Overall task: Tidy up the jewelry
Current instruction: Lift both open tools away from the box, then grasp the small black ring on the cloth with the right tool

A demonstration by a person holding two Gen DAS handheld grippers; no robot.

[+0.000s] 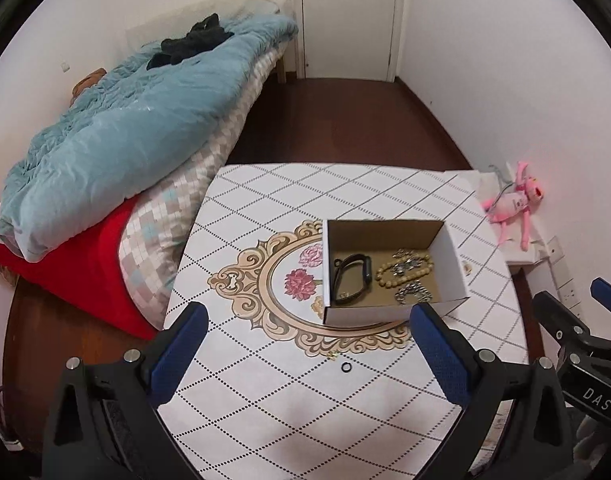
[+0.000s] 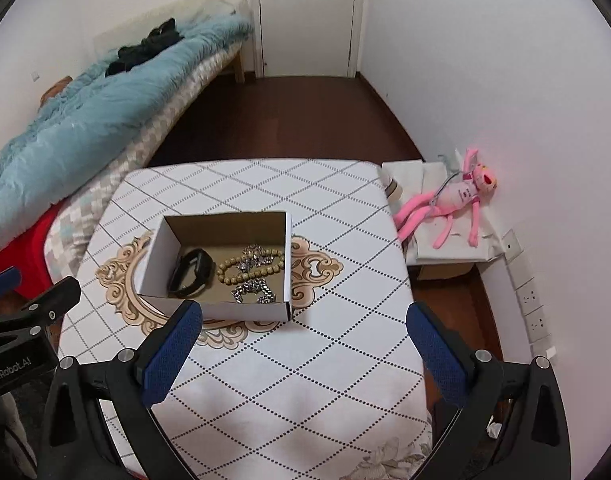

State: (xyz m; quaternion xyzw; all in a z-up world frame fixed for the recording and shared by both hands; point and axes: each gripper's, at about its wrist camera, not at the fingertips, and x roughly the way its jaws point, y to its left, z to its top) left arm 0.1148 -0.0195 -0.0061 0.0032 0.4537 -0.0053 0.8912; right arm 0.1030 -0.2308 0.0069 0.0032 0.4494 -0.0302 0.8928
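Observation:
A small white cardboard box [image 1: 457,264] [image 2: 153,264] stands open on the patterned table [image 1: 305,400] [image 2: 305,360]. Inside lie a black wristband [image 1: 351,280] [image 2: 189,272], a beige bead bracelet [image 1: 385,272] [image 2: 225,272] and silver chain pieces [image 1: 413,294] [image 2: 251,290]. A small black ring [image 1: 346,368] and a tiny gold piece [image 1: 332,355] lie on the table in front of the box. My left gripper [image 1: 305,316] is open and empty, just short of the box. My right gripper [image 2: 305,314] is open and empty, near the box's front right corner.
A bed with a blue quilt [image 1: 125,132] [image 2: 65,128] and a red pillow [image 1: 85,272] borders the table on the left. A pink plush toy [image 1: 513,204] [image 2: 457,200] lies on a low stand at the right wall. Wall sockets [image 2: 533,304] sit beside it.

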